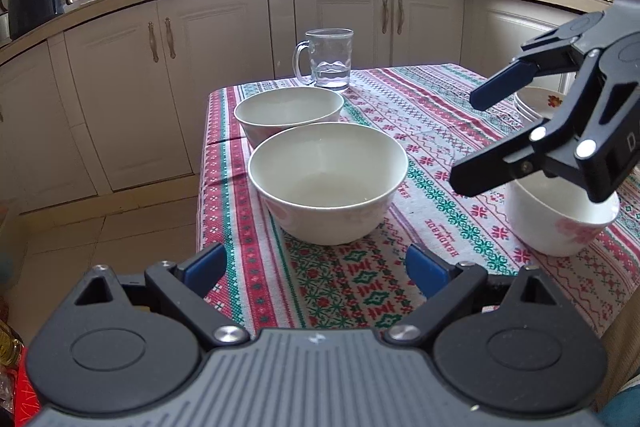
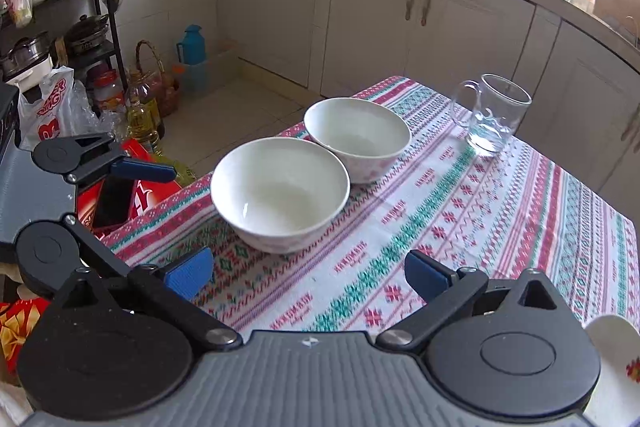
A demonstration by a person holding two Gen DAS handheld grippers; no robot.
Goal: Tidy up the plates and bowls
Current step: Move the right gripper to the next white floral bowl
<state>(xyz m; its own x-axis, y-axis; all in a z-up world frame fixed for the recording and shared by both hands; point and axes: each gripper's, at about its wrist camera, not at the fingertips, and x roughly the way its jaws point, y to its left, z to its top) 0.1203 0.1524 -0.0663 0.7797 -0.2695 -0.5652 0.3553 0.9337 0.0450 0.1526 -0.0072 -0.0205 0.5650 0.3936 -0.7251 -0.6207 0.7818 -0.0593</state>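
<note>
Two large white bowls stand side by side on the patterned tablecloth: the nearer bowl [image 1: 326, 183] [image 2: 280, 193] and the farther bowl [image 1: 288, 113] [image 2: 358, 139]. A smaller white bowl [image 1: 560, 215] sits at the right, with stacked plates [image 1: 538, 103] behind it. My left gripper [image 1: 316, 269] is open and empty, just in front of the nearer bowl. My right gripper [image 2: 308, 273] is open and empty above the cloth; it also shows in the left wrist view [image 1: 466, 139], over the small bowl. The left gripper shows in the right wrist view [image 2: 176, 215] at the table's left edge.
A glass mug [image 1: 328, 59] [image 2: 492, 113] with a little water stands at the table's far side. Kitchen cabinets [image 1: 224, 67] lie beyond the table. Bottles, bags and a red box [image 2: 132, 195] crowd the floor left of the table. A plate edge [image 2: 616, 367] shows at the bottom right.
</note>
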